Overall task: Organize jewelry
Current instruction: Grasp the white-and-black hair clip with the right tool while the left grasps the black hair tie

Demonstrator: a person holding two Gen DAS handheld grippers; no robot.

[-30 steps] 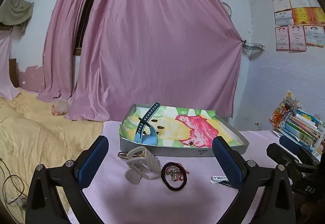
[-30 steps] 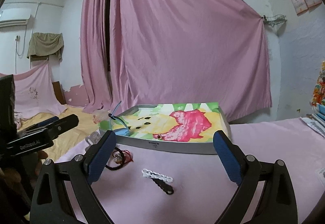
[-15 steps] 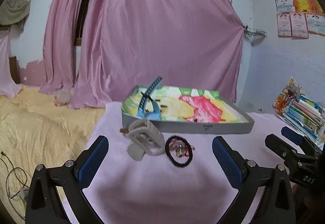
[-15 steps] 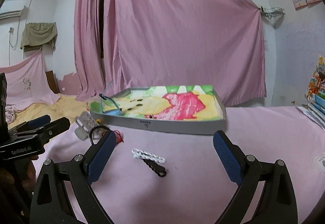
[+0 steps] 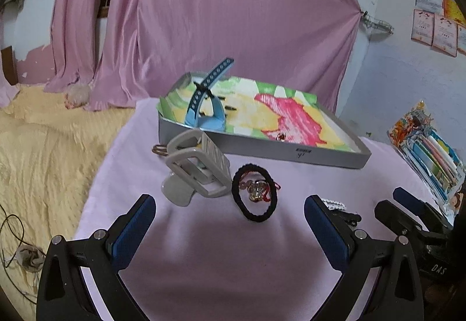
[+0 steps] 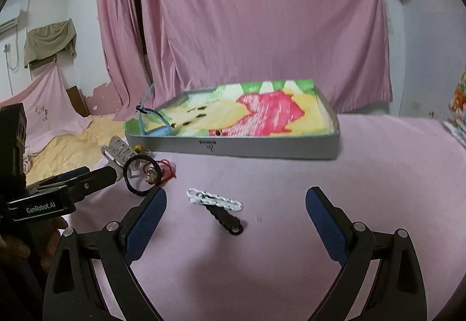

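Both cameras have come closer and lower to the pink table (image 6: 364, 163) since a second ago, so the loose pieces loom larger between my fingers. My left gripper (image 5: 230, 222) is spread wide and empty over the black hair tie (image 5: 254, 193), which has a small charm on red thread lying inside its ring, just beside the grey claw clip (image 5: 195, 170). My right gripper (image 6: 236, 214) is equally open and empty above the white clip (image 6: 215, 200) lying across the black clip (image 6: 225, 219). The tray (image 5: 262, 147) already holds a blue watch band (image 5: 207, 105). I worry about closing on two crossed clips together, or snagging the thread and dragging the charm off.
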